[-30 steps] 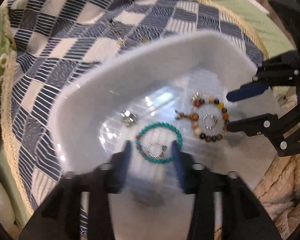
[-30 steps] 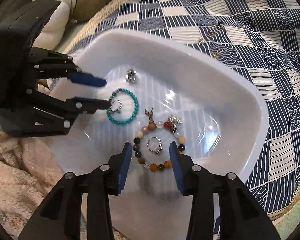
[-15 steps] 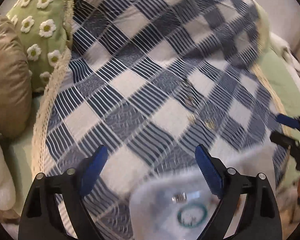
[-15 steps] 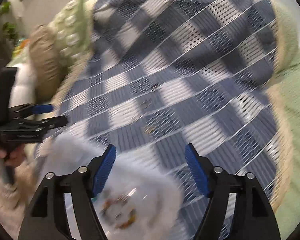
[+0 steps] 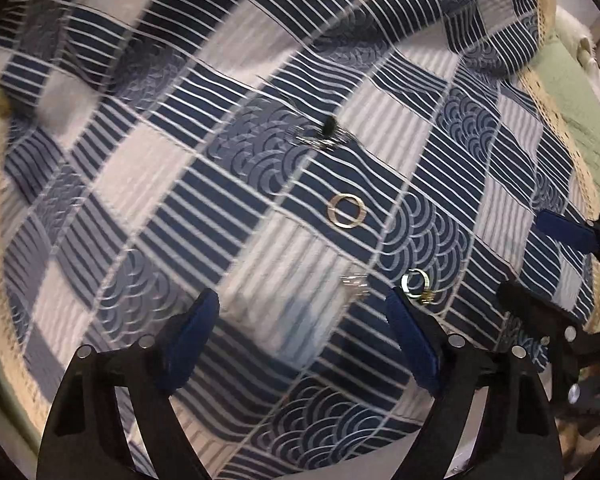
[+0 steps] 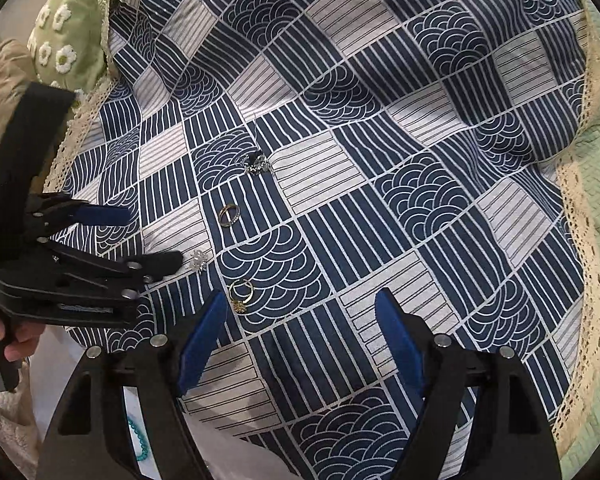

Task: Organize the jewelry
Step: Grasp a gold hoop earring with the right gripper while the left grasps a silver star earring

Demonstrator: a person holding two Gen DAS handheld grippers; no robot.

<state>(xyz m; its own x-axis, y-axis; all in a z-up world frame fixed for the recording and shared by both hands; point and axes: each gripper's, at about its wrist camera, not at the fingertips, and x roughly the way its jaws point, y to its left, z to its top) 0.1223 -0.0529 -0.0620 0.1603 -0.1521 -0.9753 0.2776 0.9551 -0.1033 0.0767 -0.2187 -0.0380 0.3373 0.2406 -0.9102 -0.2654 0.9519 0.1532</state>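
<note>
Several small pieces lie on the blue-and-white patterned cloth (image 6: 380, 184). A plain gold ring (image 5: 347, 211) (image 6: 229, 214) is in the middle. A gold ring with a stone (image 5: 417, 285) (image 6: 241, 294) lies nearer. A silver spider-like piece (image 5: 354, 282) (image 6: 198, 260) is beside it. A dark-stoned silver piece (image 5: 324, 132) (image 6: 255, 164) lies farther off. My left gripper (image 5: 302, 322) (image 6: 140, 236) is open just short of the silver piece. My right gripper (image 6: 300, 320) (image 5: 540, 260) is open, empty, right of the stone ring.
The white tray's rim (image 6: 236, 456) shows at the bottom of the right wrist view, with a turquoise bead bracelet (image 6: 138, 446) in it. A green daisy pillow (image 6: 66, 40) lies at the far left. Lace trim (image 6: 580, 240) and green bedding border the cloth.
Both grippers have left the white tray and moved out over the cloth toward the loose rings. Both jaws have opened wider.
</note>
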